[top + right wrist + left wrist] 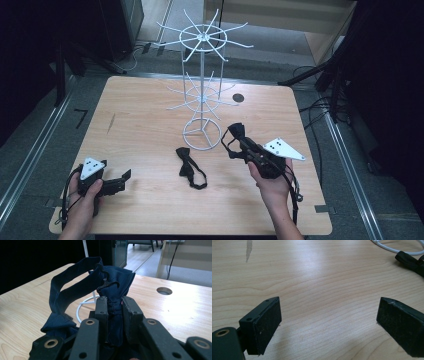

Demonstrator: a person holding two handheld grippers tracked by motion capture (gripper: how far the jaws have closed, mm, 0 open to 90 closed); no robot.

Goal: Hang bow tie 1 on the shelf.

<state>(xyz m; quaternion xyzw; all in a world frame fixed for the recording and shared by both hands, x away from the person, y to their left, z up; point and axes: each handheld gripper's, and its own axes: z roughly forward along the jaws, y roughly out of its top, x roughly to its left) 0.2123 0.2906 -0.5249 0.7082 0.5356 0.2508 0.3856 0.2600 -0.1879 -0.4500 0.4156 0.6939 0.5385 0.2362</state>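
Note:
My right gripper (239, 141) is shut on a dark blue bow tie (113, 292), pinched upright between the pads, its strap (62, 293) looping off to the left. In the high view this bow tie (235, 134) hangs just right of the white wire rack's base ring (202, 134). A second, black bow tie (189, 167) lies flat on the table in front of the rack. My left gripper (125, 180) rests low at the table's front left, open, with bare wood between its pads (265, 325). The black bow tie's end (410, 262) lies far off at the top right there.
The white wire rack (201, 75) stands mid-table with two tiers of spoke hooks. A round cable hole (238, 98) sits in the wooden tabletop (140, 125) behind the right gripper. Dark stands and cables (320, 107) flank the table on the floor.

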